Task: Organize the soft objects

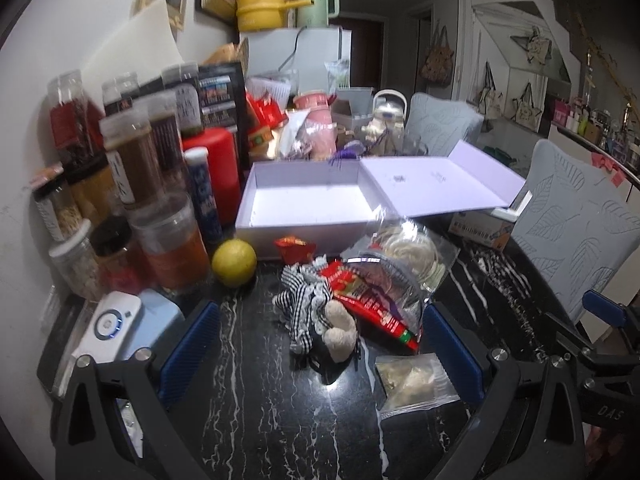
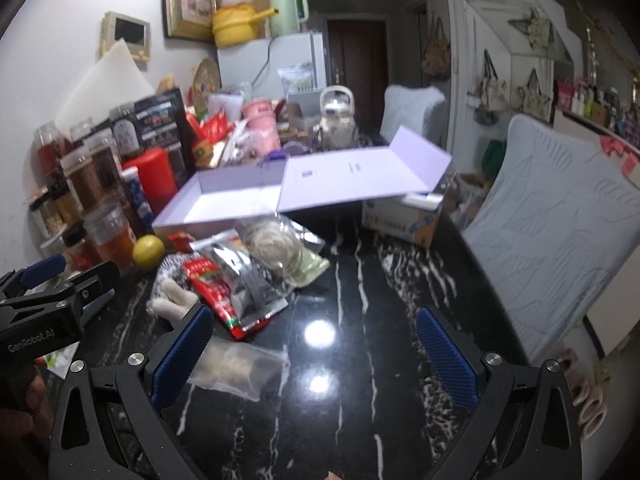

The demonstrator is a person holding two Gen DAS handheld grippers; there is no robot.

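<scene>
On the black marbled desk (image 1: 248,400), jars (image 1: 132,168) crowd the left, a lemon (image 1: 234,262) beside them. The left gripper (image 1: 320,352) gapes wide, empty, around a checkered plush toy (image 1: 316,312) touching red snack packets (image 1: 368,300), before the open lavender box (image 1: 304,200). The right gripper (image 2: 316,364) hangs equally wide, holding nothing, a clear pouch (image 2: 240,368) by its left finger.

Left gripper (image 1: 320,350) hangs spread wide over the black marble table (image 1: 248,408). Between its blue fingers (image 1: 188,344) lies a checkered plush toy (image 1: 316,312), touching a red snack packet (image 1: 368,304). Behind, an open white box (image 1: 304,208).
</scene>
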